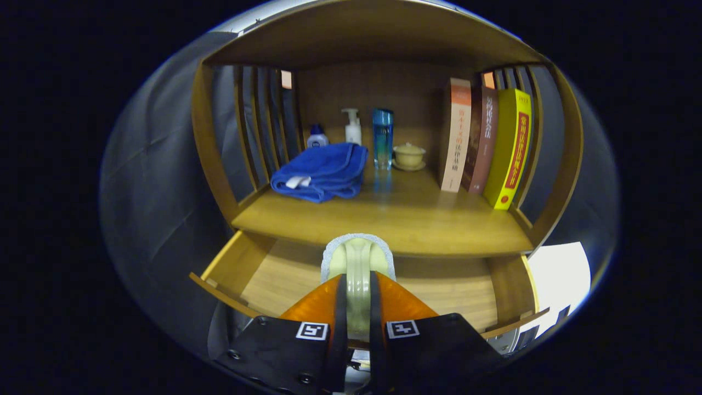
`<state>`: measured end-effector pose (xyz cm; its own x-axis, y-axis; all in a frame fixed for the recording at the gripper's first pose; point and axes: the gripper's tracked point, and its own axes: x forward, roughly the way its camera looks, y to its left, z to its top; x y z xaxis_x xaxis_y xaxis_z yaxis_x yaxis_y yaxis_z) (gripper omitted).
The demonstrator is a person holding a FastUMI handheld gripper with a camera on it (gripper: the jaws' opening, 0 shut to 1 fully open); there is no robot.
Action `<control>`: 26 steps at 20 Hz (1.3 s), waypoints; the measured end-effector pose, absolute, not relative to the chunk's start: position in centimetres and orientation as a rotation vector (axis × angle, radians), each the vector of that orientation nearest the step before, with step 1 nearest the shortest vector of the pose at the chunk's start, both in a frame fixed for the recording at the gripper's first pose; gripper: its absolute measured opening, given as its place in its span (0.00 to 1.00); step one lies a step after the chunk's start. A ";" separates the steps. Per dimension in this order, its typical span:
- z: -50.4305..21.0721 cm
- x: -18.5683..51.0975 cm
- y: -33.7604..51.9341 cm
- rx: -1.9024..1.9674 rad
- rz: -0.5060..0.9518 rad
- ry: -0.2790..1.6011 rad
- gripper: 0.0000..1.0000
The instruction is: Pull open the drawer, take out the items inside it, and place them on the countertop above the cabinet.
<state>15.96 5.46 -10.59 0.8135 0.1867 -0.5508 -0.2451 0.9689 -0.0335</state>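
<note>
The gripper [358,296] holds a pale green brush-like item [359,263] edge-on, its two fingers [321,304] pressed against either flat side. The item has a smooth, glossy body and a rounded far end rimmed with a fuzzy grey-white pad; it may be a scrubber, though the close fisheye view leaves that unsure. It hangs above the open drawer [274,274], whose light wood-grain floor shows bare on both sides of the fingers, with low side walls flaring toward the near corners.

Just beyond the held item's tip runs the front edge of the countertop [406,219], a smooth, slightly reflective wooden surface inside a shelf with slatted sides and a wooden roof close overhead. On the left lies a folded blue towel [323,171], soft and thick, with a white tag at its near corner. Behind it stand a small bottle with a blue cap [317,137] and a white pump bottle [352,127]. Right of these are a tall clear blue bottle [382,138] and a lidded cream cup on a saucer [408,156]. Three upright books [485,142] lean at the far right.

The near middle of the countertop, between towel and books, lies open.
</note>
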 end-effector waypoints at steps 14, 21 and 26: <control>-13.0 29.7 4.5 -0.153 0.059 0.635 0.25; -14.6 30.9 3.9 -0.163 0.027 0.669 0.32; -14.8 31.0 4.1 -0.144 0.037 0.656 0.42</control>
